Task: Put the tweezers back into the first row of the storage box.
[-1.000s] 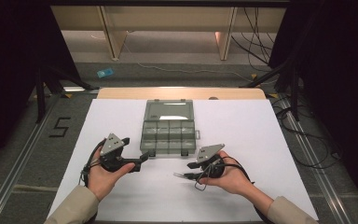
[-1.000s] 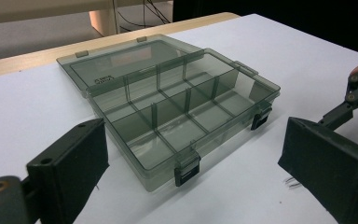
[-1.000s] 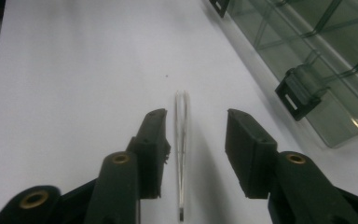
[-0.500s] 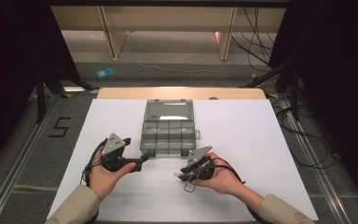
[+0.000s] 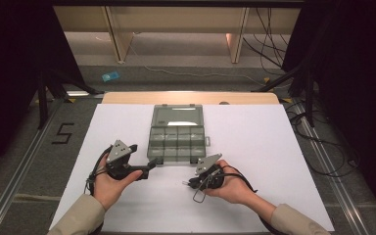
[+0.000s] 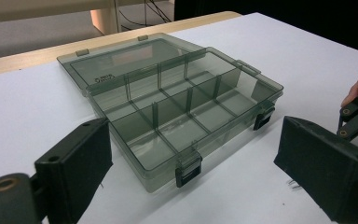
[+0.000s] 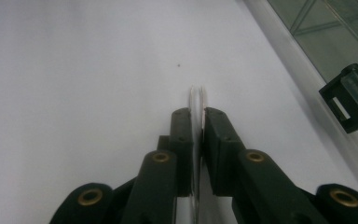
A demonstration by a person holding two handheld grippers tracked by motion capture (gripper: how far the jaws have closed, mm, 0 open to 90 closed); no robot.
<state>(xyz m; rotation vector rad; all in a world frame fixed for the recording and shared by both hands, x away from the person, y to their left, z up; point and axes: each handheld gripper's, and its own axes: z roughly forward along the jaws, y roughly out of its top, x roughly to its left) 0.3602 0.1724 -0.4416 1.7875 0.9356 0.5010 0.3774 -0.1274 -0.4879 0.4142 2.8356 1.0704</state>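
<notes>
Two tools sit low over the white worktop [image 5: 274, 161], one in each of the person's hands, both just in front of a smoky clear organiser box [image 5: 177, 134]. That box lies near the middle of the worktop with its lid [image 5: 177, 115] folded flat open on the far side, and its tray is split by dividers into small compartments; two dark latches [image 6: 188, 170] hang on the near edge. The right tool [image 7: 197, 105] has just been closing, and in the right gripper view its two black jaws stand pressed nearly together on a thin, bright metal piece [image 7: 196, 95] that sticks out a little past their tips, lying close to the white surface. What exactly that slim piece is cannot be told; it looks like two fine metal strips side by side. In the high view the right tool [image 5: 192, 182] rests in the right hand [image 5: 232, 183], pointing left, just in front of the box's near right corner. The left tool [image 5: 149, 169], held in the left hand [image 5: 108, 183], points toward the box's near left corner; in the left gripper view its jaws stand spread wide, with nothing between them, and the box lies just beyond.
</notes>
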